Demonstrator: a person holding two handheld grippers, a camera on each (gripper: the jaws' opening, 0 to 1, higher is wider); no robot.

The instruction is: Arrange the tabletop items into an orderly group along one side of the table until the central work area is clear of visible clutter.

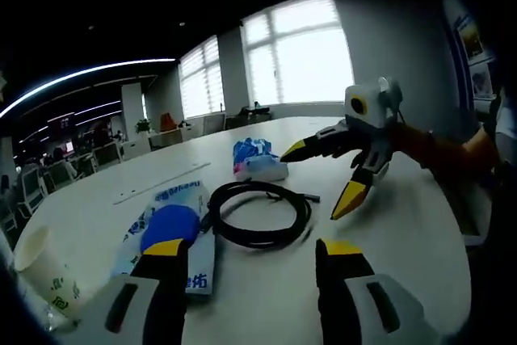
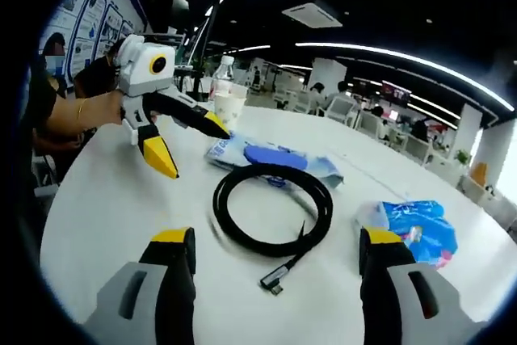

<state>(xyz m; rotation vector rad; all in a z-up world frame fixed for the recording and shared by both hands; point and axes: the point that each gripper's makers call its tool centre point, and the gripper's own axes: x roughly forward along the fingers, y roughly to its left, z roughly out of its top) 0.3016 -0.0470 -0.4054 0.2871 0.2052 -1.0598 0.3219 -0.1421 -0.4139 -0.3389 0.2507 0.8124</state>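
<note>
Lying mid-frame on the white bench (image 2: 105,199), a coiled black cable (image 2: 273,209) touches a pack (image 1: 174,236) whose blue print is unreadable. Both the left gripper (image 1: 254,252) and the right gripper (image 2: 279,252) have fingers spread, holding nothing, with bare bench lower right.

In the left gripper view the left gripper (image 1: 254,252) rises from the bottom with its yellow-tipped jaws spread wide apart, and the right gripper (image 1: 327,174) reaches in from the right, jaws parted and angled down and leftward, held by an arm in an orange sleeve (image 1: 444,149). In the right gripper view the right gripper (image 2: 279,248) likewise stands wide open, while the left gripper (image 2: 190,147) enters from the left, jaws apart, gripped by a hand (image 2: 101,111) with a bracelet at the wrist.
</note>
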